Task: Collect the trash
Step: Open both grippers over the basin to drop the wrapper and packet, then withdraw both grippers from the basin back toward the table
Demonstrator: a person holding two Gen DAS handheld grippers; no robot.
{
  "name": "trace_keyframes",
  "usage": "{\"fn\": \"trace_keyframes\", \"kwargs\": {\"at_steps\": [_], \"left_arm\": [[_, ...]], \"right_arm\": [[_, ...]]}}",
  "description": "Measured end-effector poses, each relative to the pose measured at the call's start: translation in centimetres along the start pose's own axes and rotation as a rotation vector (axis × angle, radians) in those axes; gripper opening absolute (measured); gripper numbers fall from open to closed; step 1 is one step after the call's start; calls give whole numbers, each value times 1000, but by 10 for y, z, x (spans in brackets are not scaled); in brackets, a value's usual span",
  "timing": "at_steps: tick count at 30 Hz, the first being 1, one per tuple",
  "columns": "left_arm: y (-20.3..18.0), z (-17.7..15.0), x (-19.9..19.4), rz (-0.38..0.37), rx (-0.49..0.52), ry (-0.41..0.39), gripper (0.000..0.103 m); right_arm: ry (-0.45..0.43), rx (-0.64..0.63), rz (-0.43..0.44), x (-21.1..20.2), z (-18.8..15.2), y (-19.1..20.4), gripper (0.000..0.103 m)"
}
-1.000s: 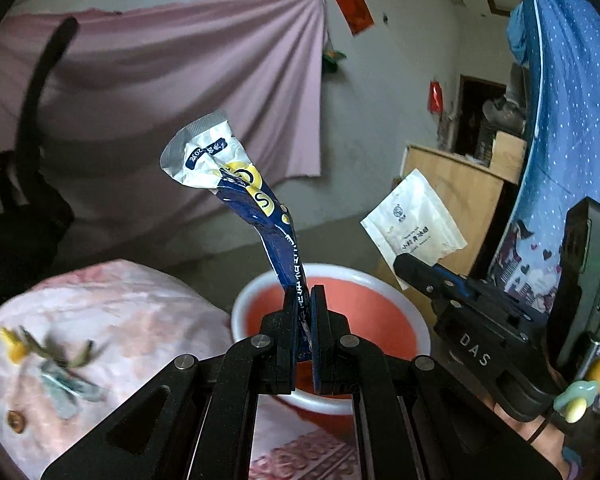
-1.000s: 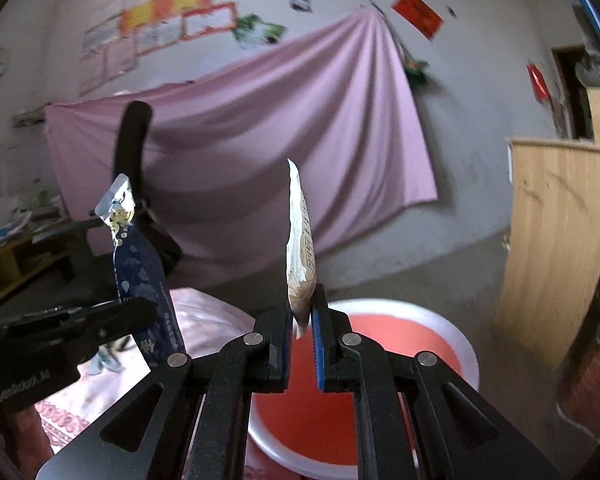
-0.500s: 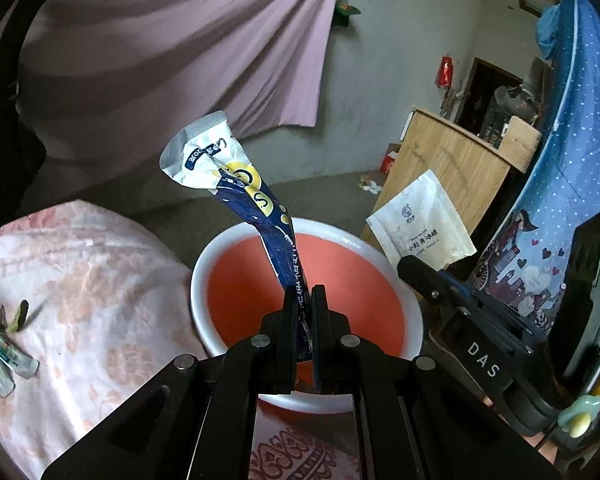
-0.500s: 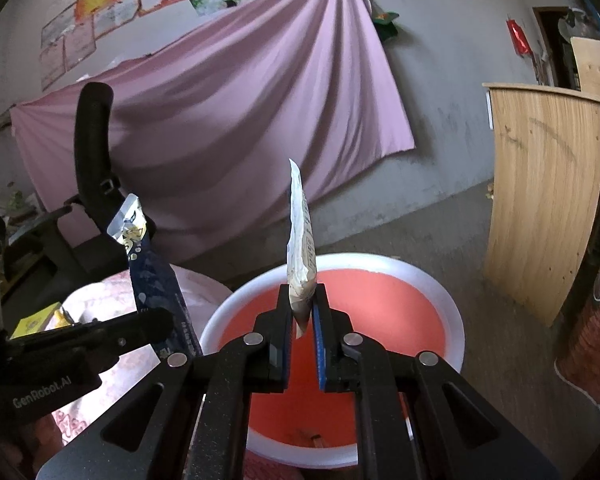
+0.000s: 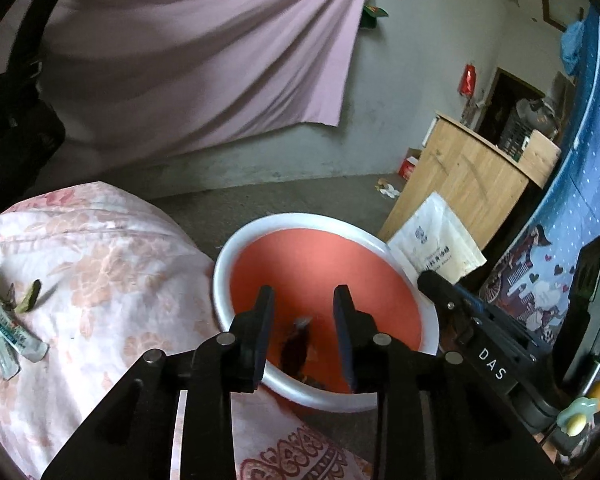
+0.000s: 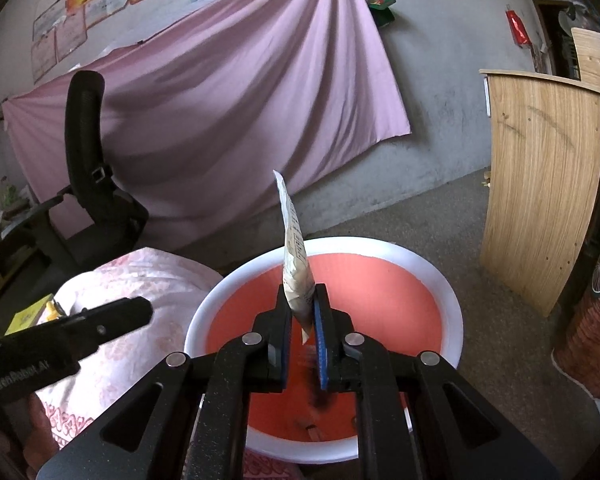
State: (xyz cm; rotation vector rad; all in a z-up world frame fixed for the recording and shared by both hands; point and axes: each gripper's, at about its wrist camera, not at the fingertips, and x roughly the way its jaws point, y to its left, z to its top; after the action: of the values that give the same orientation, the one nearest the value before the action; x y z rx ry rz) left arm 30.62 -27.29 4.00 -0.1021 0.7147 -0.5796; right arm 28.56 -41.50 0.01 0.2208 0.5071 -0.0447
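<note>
Over the basin (image 5: 324, 394), both grippers hang side by side, angled down toward its red inside. Left gripper (image 5: 303, 312): jaws opening, nothing between them; a dark blurred wrapper (image 5: 296, 346) shows below the gap, inside the basin, apparently just let go. Whether it is at rest or falling I cannot tell. Right gripper (image 6: 302, 320): fingers pressed together on a pale sachet (image 6: 296, 264), which stands upright, edge-on, above the basin.

Step in hand, as I judge it: dropping collected trash. The left drop looks done, the right one is not yet made. Next move calls only for the right jaws to part while over the red floor; the sachet is light and stiff and may cling to a pad, so a small shake could help.

Beyond the basin, on the floral cloth (image 5: 100, 264), more wrappers (image 5: 10, 332) and green scraps (image 5: 24, 300) lie uncollected. Farther off: a pink sheet (image 6: 228, 92) on the wall.
</note>
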Motion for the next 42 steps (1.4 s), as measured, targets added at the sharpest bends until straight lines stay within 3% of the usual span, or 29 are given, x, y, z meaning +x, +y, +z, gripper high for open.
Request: {"fn": "trace_keyframes", "kwargs": {"at_steps": [7, 11, 18, 19, 22, 25, 27, 28, 30, 32, 42], "left_arm": [[18, -3, -21, 33, -47, -63, 33], [28, -5, -39, 63, -51, -101, 34], [45, -10, -71, 122, -73, -167, 42], [48, -11, -76, 130, -78, -181, 45], [58, -11, -93, 160, -96, -233, 54], [71, -16, -112, 197, -112, -279, 62], [79, -20, -125, 225, -118, -314, 71], [83, -22, -130, 236, -120, -331, 83], [92, -26, -145, 276, -121, -383, 95], [99, -33, -158, 310, -118, -429, 98], [129, -62, -194, 421, -93, -532, 99]], "right_arm": [[0, -19, 3, 1, 0, 5, 11], [-17, -26, 11, 0, 0, 11, 28], [-75, -48, 47, -7, 6, 33, 28], [-94, -59, 55, -10, 6, 39, 32], [-156, -75, 81, -18, 7, 54, 58], [-216, -90, 100, -27, 8, 68, 74], [-253, -91, 107, -31, 7, 76, 78], [-266, -91, 112, -32, 7, 79, 81], [-299, -92, 121, -35, 6, 87, 88], [-331, -94, 129, -38, 5, 94, 103], [-451, -159, 222, -52, -3, 141, 103]]}}
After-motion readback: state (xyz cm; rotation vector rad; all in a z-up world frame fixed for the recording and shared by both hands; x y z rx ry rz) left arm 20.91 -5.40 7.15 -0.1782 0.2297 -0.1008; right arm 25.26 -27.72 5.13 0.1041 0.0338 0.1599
